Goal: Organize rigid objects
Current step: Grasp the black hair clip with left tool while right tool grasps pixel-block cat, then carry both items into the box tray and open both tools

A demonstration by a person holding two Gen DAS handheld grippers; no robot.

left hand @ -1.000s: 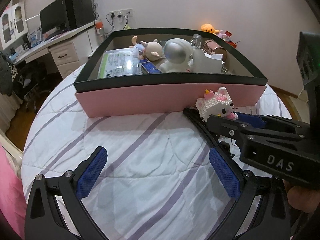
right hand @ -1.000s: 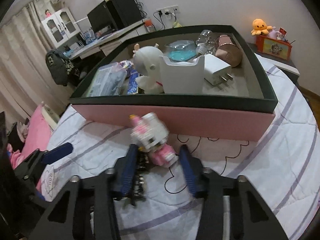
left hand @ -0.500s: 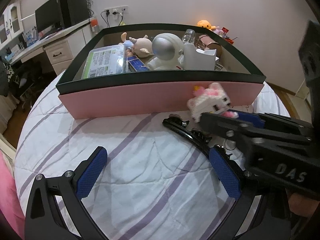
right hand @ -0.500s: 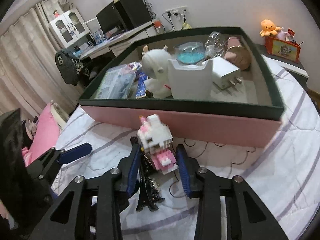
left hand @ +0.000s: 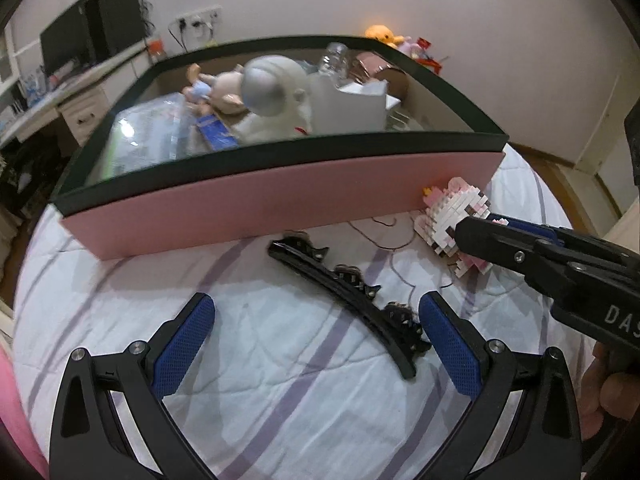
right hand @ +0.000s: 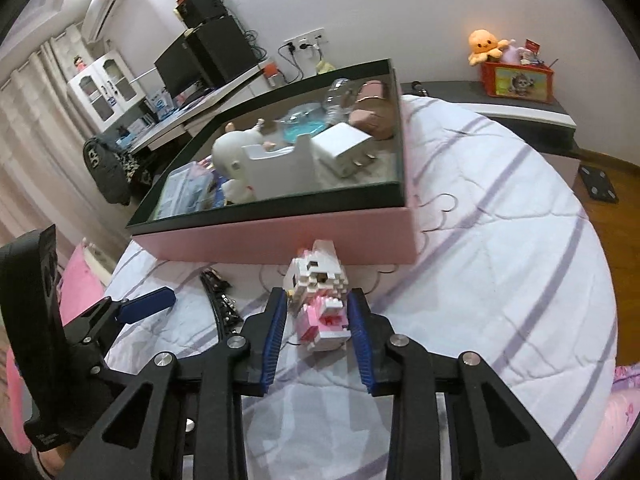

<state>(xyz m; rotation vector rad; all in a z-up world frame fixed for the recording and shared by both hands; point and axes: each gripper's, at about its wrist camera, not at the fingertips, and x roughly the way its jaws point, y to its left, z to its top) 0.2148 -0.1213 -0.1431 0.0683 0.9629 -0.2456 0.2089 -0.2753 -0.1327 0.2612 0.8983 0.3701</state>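
Observation:
A pink and white brick-built cat figure (right hand: pixel 320 300) is clamped between the blue pads of my right gripper (right hand: pixel 318 320), just in front of the pink box (right hand: pixel 288 236). It also shows in the left wrist view (left hand: pixel 456 220), at the box's right end. A long black hair clip (left hand: pixel 352 292) lies on the striped bedspread (left hand: pixel 280 380) between the box and my left gripper (left hand: pixel 316 336), which is open and empty, its right pad close to the clip's near end.
The pink box with a dark green rim (left hand: pixel 280 152) holds an astronaut figure (left hand: pixel 272 96), a white stand (right hand: pixel 280 168), a charger (right hand: pixel 340 148), a doll, a bottle and packets. A desk with monitor (right hand: pixel 200 60) stands behind. A nightstand with toys (right hand: pixel 516 76) is at right.
My right gripper has carried the brick cat rightward along the box front, toward its right end. The left gripper moved forward and now sits over the near end of the hair clip.

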